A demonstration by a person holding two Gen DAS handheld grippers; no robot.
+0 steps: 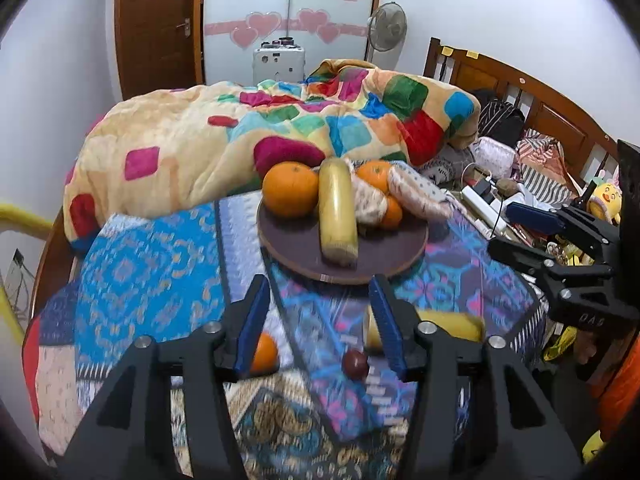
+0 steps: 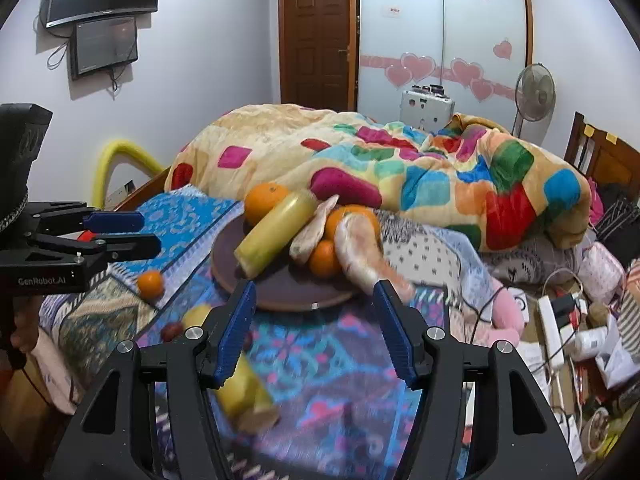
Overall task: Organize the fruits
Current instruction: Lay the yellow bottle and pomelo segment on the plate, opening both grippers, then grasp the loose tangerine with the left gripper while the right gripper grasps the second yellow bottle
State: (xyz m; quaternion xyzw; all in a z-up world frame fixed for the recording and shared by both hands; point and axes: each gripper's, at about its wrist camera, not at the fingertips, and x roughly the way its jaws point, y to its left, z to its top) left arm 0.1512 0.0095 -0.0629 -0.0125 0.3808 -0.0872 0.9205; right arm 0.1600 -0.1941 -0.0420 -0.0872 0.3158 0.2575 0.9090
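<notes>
Nearest my right gripper (image 2: 314,330), whose fingers stand wide apart and hold nothing, a loose banana (image 2: 244,392) lies on the patterned cloth (image 2: 320,360) just under the left finger. My left gripper (image 1: 318,320) is spread wide and empty too — a small orange (image 1: 264,354) and a dark red fruit (image 1: 355,364) sit below it. Farther off, the round plate (image 1: 296,248) already carries oranges, a banana and wrapped pieces. I judge the banana is next: straddle it across its middle, squeeze gently — blur suggests I am moving, so I should slow down first.
</notes>
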